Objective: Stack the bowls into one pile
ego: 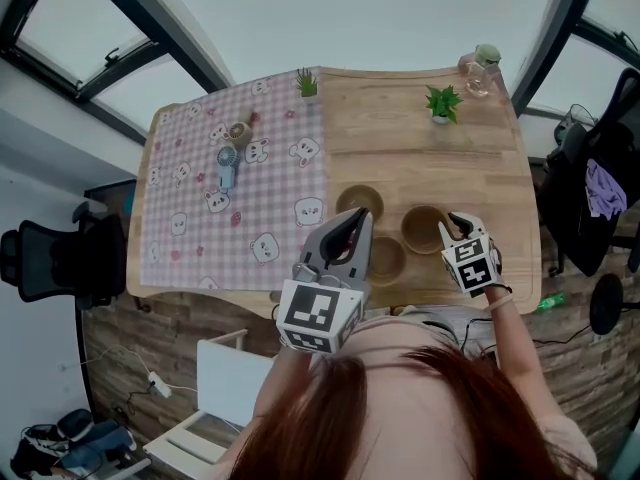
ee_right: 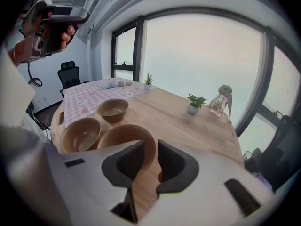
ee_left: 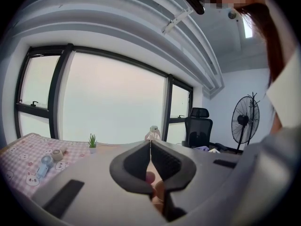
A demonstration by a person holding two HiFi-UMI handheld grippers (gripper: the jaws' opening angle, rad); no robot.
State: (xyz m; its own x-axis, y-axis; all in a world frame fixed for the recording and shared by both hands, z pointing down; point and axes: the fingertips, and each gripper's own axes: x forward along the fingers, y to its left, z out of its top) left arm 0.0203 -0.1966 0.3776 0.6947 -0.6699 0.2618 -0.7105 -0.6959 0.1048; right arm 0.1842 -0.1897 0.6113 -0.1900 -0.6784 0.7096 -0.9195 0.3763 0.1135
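**Straddling a bowl rim with the right tool; left tool closed and held aloft**

Right tool (ee_right: 150,145) (ego: 455,226): jaws partly open, one on each side of the wall of the rightmost bowl (ee_right: 123,140) (ego: 424,230). One jaw sits over the bowl's inside. A sliver of wood shows between the rim and the outer jaw, so the rim is not clamped. This bowl stands flat on bare wood close to the near edge of the table (ego: 480,168), toward its near right corner.

Middle bowl (ee_right: 81,134) (ego: 387,260): just beside the first and closer to the near edge, upright and empty.

Far bowl (ee_right: 113,108) (ego: 360,200): a little further in from the edge, near the border of the cloth. None of the three bowls is nested in another.

Left tool (ee_left: 150,142) (ego: 358,218): jaw tips together, nothing between them. It is raised off the table and points level toward the windows.

Surroundings:
- A pink checked cloth (ego: 220,198) covers the table's left half. A hand fan (ego: 227,168) and a tape roll (ego: 238,133) lie on it.
- Along the far edge are a grass tuft in a pot (ego: 307,83) and a leafy potted plant (ego: 442,103) (ee_right: 195,102).
- A glass bottle (ego: 480,68) (ee_right: 220,100) stands at the far right corner.
- An office chair (ee_left: 200,126) and a standing fan (ee_left: 244,124) are beyond the table.
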